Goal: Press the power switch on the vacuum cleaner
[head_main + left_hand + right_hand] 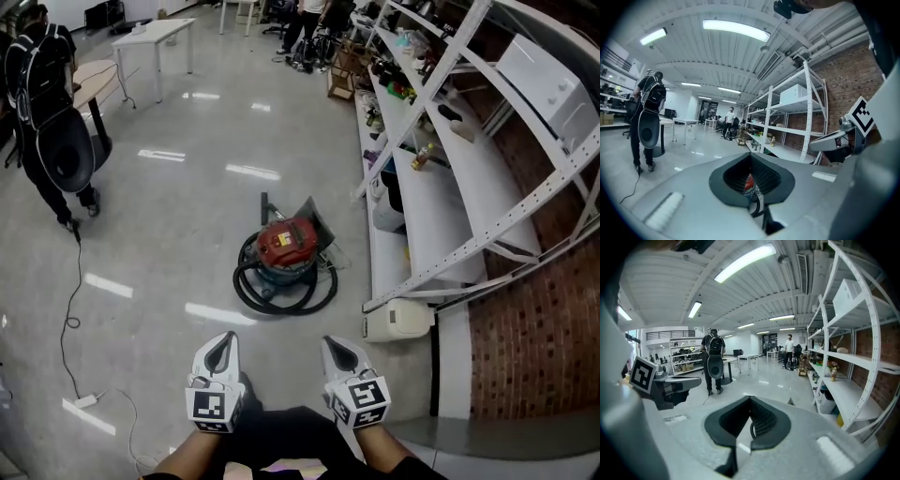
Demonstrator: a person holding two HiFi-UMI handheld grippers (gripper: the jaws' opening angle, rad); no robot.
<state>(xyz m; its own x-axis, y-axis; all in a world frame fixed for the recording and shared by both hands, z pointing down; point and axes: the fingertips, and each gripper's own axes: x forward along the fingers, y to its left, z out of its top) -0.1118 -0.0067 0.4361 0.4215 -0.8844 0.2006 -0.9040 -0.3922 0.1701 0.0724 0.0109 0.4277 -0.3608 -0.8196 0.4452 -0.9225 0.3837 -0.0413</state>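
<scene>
The glossy pale-grey floor [187, 178] mirrors streaks of the long ceiling strip lights [736, 29], which are set into a white ribbed ceiling [665, 282] with pipes [828, 41] running along it near the wall. On the right side a red brick wall [539, 347] backs a tall white metal shelving rack [441, 202], its farther shelves cluttered and a white box [546, 82] sitting on an upper shelf. At the far end stand white tables [155, 36], and to the left a round table [92, 77] with a tan top, with more desks and shelving dim in the distance.
</scene>
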